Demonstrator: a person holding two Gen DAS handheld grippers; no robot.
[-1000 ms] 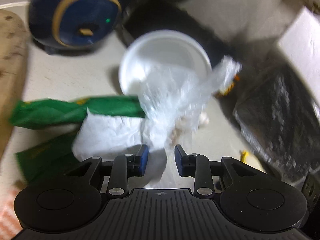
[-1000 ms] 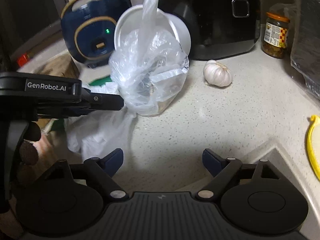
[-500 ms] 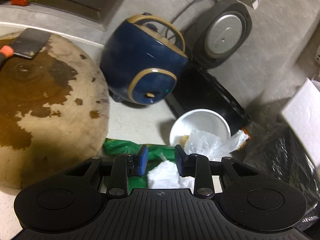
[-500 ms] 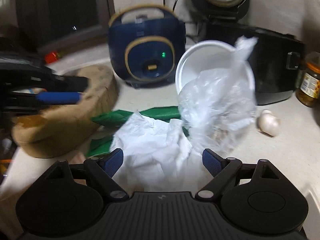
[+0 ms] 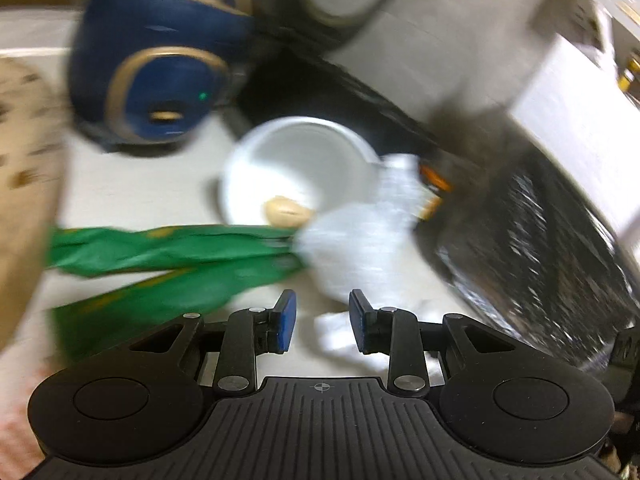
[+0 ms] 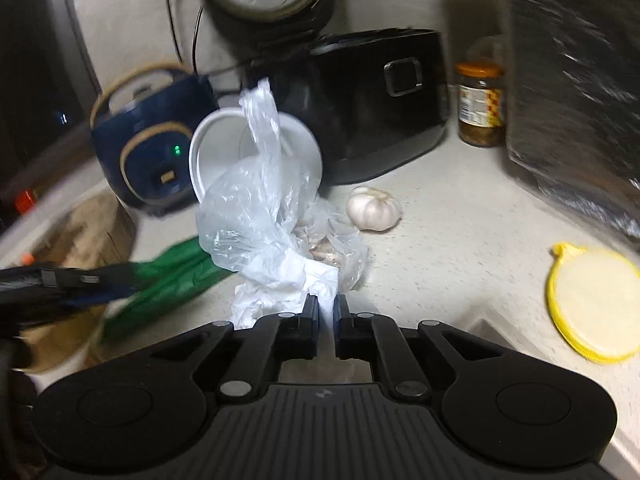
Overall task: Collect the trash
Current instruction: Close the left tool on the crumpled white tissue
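Clamped almost together, the jaws of the right gripper (image 6: 329, 312) pinched a crumpled white paper (image 6: 280, 280) at its near edge, low over the speckled counter (image 6: 460, 232). That paper was wrinkled and bunched, and it lay against a clear plastic bag (image 6: 260, 208), thin and creased, with one twisted tail standing up in front of a tipped white bowl (image 6: 208, 152). Green wrappers (image 6: 176, 276) lay flat on the counter just left of the paper. Left gripper (image 5: 322, 320) had its jaws parted with nothing between them, above the paper's edge (image 5: 344, 340); its view was smeared with blur. A garlic bulb (image 6: 374, 208) sat near the bag.
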